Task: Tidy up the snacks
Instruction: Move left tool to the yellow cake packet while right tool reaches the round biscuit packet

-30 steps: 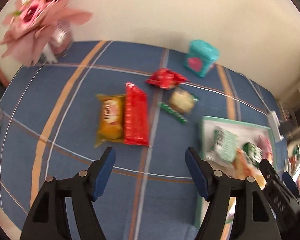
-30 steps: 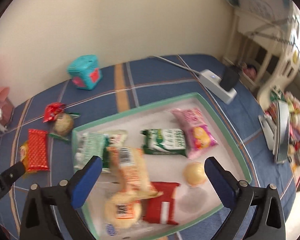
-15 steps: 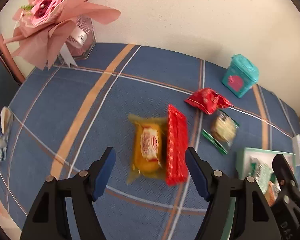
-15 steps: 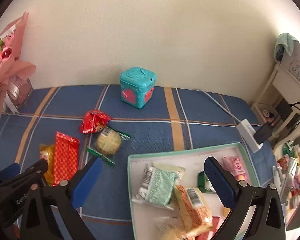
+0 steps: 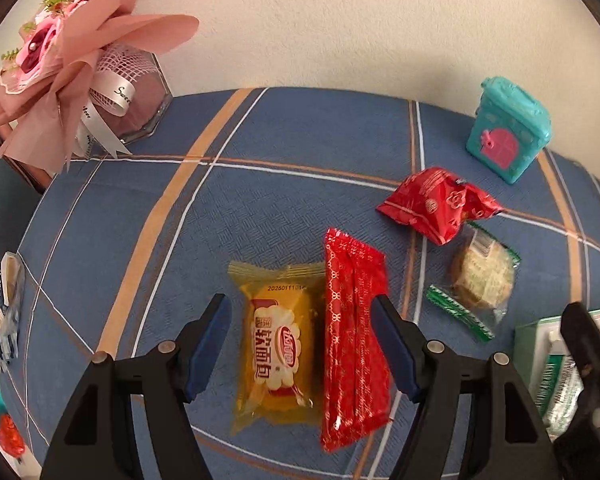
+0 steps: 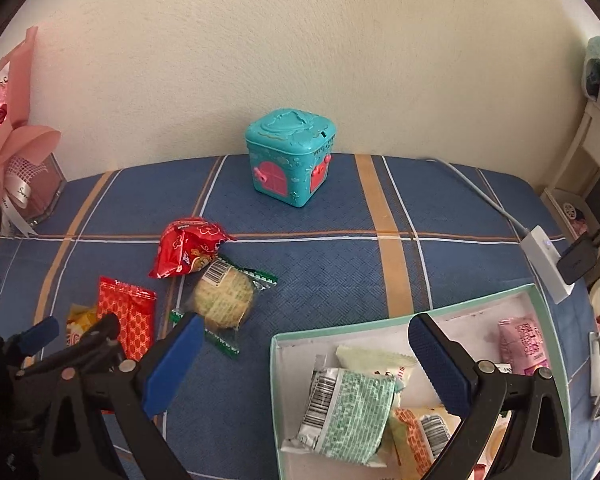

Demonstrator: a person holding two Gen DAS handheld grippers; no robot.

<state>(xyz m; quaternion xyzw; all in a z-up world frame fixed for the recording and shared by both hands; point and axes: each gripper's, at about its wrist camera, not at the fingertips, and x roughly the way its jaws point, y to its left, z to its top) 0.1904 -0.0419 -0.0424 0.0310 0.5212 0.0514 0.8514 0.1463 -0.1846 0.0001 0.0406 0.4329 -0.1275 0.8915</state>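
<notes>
the left gripper [image 5: 300, 336], jaws apart, has closed in over the yellow plastic-wrapped bread packet [image 5: 278, 354]; right gripper [image 6: 306, 360] also gapes.

Four snack packets [image 5: 276, 344] on cloth, one tray [image 6: 380, 330], one teal box [image 6: 290, 156].

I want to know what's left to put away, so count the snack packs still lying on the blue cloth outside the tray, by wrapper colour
Red: 2, the long red pack and the crumpled red pack
Yellow: 1, the yellow bread pack
Clear with green ends: 1, the round cookie pack
Total: 4
</notes>
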